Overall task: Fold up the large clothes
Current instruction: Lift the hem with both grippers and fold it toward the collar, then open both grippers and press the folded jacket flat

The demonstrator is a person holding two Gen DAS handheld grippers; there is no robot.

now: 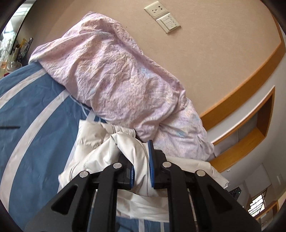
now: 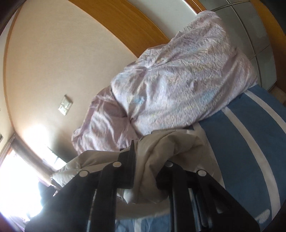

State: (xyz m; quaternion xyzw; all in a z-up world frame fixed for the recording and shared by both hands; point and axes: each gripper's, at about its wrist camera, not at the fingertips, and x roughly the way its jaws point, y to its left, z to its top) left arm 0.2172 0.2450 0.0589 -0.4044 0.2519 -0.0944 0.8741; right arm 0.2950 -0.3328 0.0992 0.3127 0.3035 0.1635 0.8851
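Beside the quilt point(image 1: 125, 80), on the bed point(image 1: 35, 116), lies the white jacket point(image 1: 93, 157). Left gripper point(image 1: 141, 171) pinches a bunch of it between blue pads; right gripper point(image 2: 144, 171) clamps another bunch. To fold well, I judge both should lift together, keeping the cloth taut and level, then lay it flat. Close against the jacket, the quilt crowds the folding space. Behind the quilt, a socket point(image 1: 157, 9) sits on the wall.
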